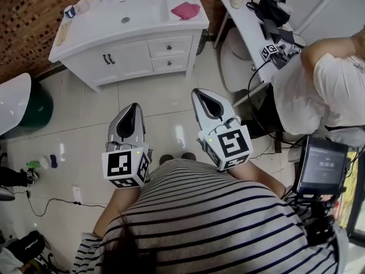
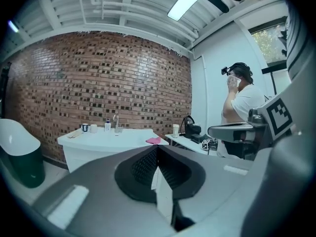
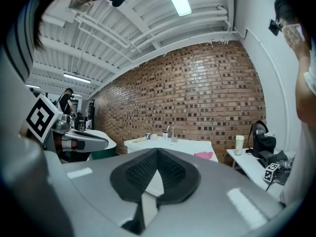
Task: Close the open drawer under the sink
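Note:
The white sink cabinet (image 1: 122, 59) stands against the brick wall at the top of the head view. It has a double door at the left and two drawers (image 1: 170, 55) at the right. From here both drawer fronts look nearly flush, and I cannot tell which is open. My left gripper (image 1: 136, 105) and right gripper (image 1: 197, 91) hang side by side over the tiled floor, well short of the cabinet. Both are shut with nothing in them. The left gripper (image 2: 157, 147) and the right gripper (image 3: 157, 150) each point toward the cabinet (image 2: 108, 143) (image 3: 170, 145).
A pink cloth (image 1: 186, 9), a faucet and small bottles sit on the sink top. To the right is a white table (image 1: 251, 30) with a cup and headset, and a seated person (image 1: 319, 90). A white tub (image 1: 12, 101) is at left. A cable (image 1: 51, 201) lies on the floor.

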Action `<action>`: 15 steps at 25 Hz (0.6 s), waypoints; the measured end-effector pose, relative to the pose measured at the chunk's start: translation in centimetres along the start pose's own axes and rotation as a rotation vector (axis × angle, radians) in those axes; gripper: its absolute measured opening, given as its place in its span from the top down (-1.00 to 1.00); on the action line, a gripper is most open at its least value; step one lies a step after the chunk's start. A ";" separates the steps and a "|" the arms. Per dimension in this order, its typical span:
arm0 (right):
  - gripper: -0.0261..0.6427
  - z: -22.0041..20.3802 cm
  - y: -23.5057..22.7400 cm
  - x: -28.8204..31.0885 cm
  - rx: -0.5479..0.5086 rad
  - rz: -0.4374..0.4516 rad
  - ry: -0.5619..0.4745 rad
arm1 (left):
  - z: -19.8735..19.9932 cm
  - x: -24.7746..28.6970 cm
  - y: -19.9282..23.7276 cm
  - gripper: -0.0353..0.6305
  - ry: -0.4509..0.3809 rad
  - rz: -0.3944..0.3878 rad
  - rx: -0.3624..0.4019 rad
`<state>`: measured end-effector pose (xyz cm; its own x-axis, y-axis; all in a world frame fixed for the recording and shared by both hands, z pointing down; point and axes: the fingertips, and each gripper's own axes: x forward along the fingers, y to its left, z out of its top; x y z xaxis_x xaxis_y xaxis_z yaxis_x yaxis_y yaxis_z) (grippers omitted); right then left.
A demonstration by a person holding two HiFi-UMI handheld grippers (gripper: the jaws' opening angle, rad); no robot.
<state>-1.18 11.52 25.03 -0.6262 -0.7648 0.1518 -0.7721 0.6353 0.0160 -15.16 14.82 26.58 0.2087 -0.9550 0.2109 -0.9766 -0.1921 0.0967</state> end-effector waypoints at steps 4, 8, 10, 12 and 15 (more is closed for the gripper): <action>0.92 -0.1 0.0 -0.1 -0.001 0.002 -0.002 | -0.2 -0.4 0.2 0.85 0.003 0.017 -0.005; 0.92 -0.3 0.0 -0.1 0.000 0.002 -0.003 | -0.3 -0.6 0.3 0.85 0.002 0.026 -0.002; 0.92 -0.4 0.3 0.0 0.002 0.006 -0.001 | -0.4 -0.6 0.4 0.85 0.005 0.024 -0.001; 0.92 -0.5 0.7 0.2 -0.003 0.013 0.002 | -0.4 -0.7 0.5 0.85 0.006 0.021 0.000; 0.92 -0.4 1.3 0.5 -0.018 0.026 0.001 | -0.4 -0.7 0.7 0.85 0.005 0.022 0.001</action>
<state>-2.45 12.05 25.48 -0.6455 -0.7481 0.1538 -0.7537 0.6565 0.0302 -16.00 15.48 26.93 0.1876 -0.9579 0.2175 -0.9810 -0.1714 0.0910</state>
